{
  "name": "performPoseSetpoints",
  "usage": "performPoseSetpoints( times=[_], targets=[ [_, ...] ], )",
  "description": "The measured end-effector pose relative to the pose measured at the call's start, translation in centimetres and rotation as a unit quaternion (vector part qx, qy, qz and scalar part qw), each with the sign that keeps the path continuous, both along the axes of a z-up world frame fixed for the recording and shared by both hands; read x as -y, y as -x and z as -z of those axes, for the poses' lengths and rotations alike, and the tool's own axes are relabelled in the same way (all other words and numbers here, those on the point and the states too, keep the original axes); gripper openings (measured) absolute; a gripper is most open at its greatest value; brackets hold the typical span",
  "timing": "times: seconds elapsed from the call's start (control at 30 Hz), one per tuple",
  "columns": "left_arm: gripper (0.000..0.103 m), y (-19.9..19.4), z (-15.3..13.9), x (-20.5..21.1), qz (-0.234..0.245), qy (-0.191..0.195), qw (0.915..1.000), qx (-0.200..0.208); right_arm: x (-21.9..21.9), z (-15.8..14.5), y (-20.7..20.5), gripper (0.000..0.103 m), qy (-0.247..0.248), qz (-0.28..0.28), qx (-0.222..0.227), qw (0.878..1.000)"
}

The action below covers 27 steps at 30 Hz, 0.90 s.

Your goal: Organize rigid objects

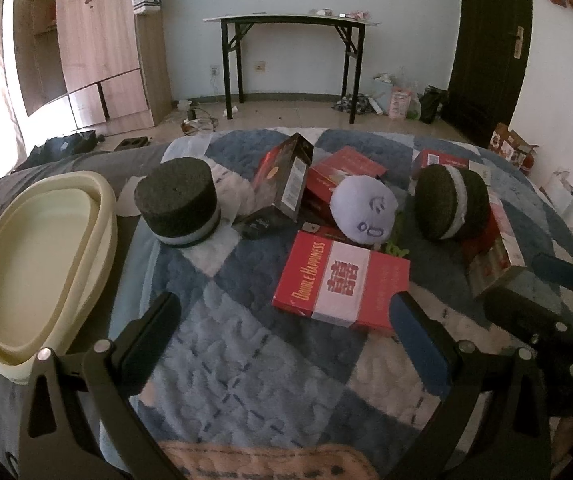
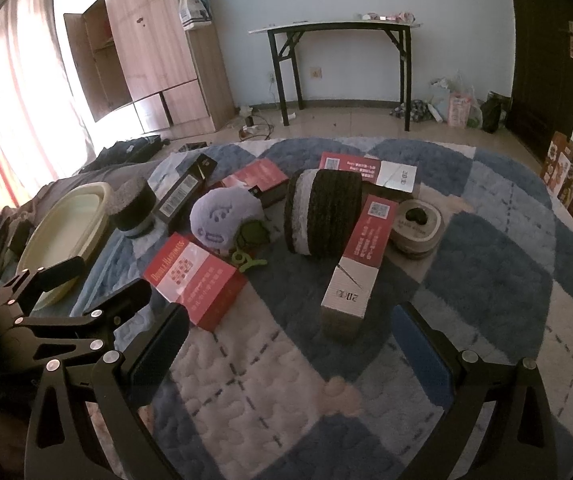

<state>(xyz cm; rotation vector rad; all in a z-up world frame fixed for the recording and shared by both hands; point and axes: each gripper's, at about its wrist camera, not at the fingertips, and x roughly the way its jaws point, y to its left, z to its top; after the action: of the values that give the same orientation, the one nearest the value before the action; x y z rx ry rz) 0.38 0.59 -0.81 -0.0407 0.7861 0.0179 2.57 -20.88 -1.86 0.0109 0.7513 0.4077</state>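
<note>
blue checkered blanket (image 1: 246, 344) holds scattered boxes. my left gripper (image 1: 286, 320) and right gripper (image 2: 286, 332) both hover wide, empty. start step; next i'd grab the double happiness box (image 1: 342, 284) beside the cream tub (image 1: 42, 256).

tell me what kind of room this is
Most likely a bedroom in a home: the objects lie on a quilted checked blanket that looks like bedding, a wooden wardrobe stands open by a curtained window, and a folding table sits against the wall.
</note>
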Motion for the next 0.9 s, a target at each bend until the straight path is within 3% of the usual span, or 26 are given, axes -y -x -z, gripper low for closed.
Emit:
performPoseSetpoints(
  times=[0.47, 0.6, 0.7, 0.83, 0.9],
  targets=[
    [0.103, 0.0, 0.3, 1.0, 0.02, 0.02, 0.9995, -0.014, 1.4, -0.5, -0.2, 0.103, -0.017, 0.021, -0.004, 1.0],
    [0.103, 0.2, -1.5, 2.0, 0.069, 0.002, 0.9976, -0.007, 1.5, -0.9, 0.2, 0.103, -0.015, 0.011, 0.005, 1.0],
    [0.103, -1.4, -2.6, 2.3, 0.089, 0.025, 0.9957, 0.008, 3.2, -1.4, 0.4, 0.103, -0.036, 0.031, 0.018, 0.999],
    [0.103, -3.3, -0.4, 1.3, 0.099, 0.05, 0.9938, -0.01, 5.1, -1.7, 0.3, 0.103, -0.071, 0.04, 0.009, 0.997],
    [0.103, -3.5, 1.1, 1.2, 0.111, 0.029, 0.9929, -0.032, 5.2, -2.3, -0.1, 0.103, -0.068, 0.054, 0.004, 0.996]
  ],
)
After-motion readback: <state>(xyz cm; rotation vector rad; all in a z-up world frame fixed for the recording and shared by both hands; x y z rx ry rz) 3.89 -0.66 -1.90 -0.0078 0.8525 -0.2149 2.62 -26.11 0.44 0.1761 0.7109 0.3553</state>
